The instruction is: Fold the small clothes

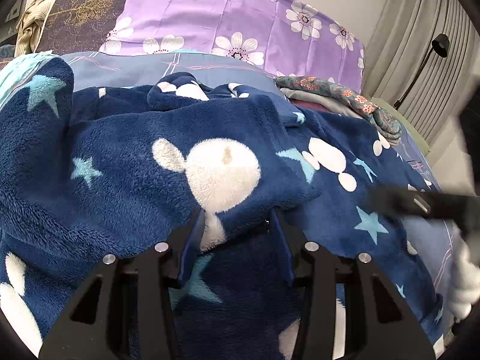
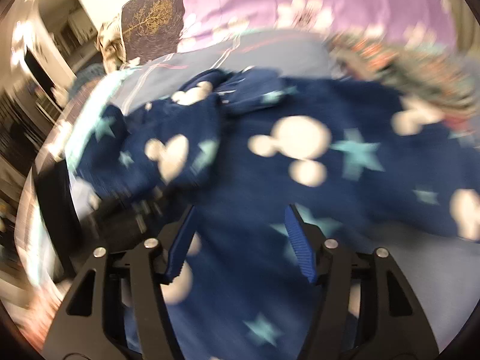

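Note:
A navy fleece garment [image 1: 150,156] with white mouse heads and pale blue stars lies rumpled on the bed. One folded-over flap of it drapes down over the tips of my left gripper [image 1: 237,219]. Its blue pads [image 1: 195,240] stand apart with the flap's edge between them, not pinched. In the right wrist view the same fleece [image 2: 300,198] spreads out flat under my right gripper [image 2: 240,213], whose jaws are wide apart and hold nothing. This view is blurred by motion. A dark smeared bar at the right of the left wrist view is the right gripper [image 1: 420,204].
A purple flowered quilt [image 1: 240,21] and a dark cushion with a gold tree [image 1: 81,12] stand behind the bed. A folded floral cloth [image 1: 360,102] lies at the fleece's far right. The grey-blue sheet [image 1: 135,69] shows beyond; curtains [image 1: 420,60] and a black lamp [image 1: 441,45] are at right.

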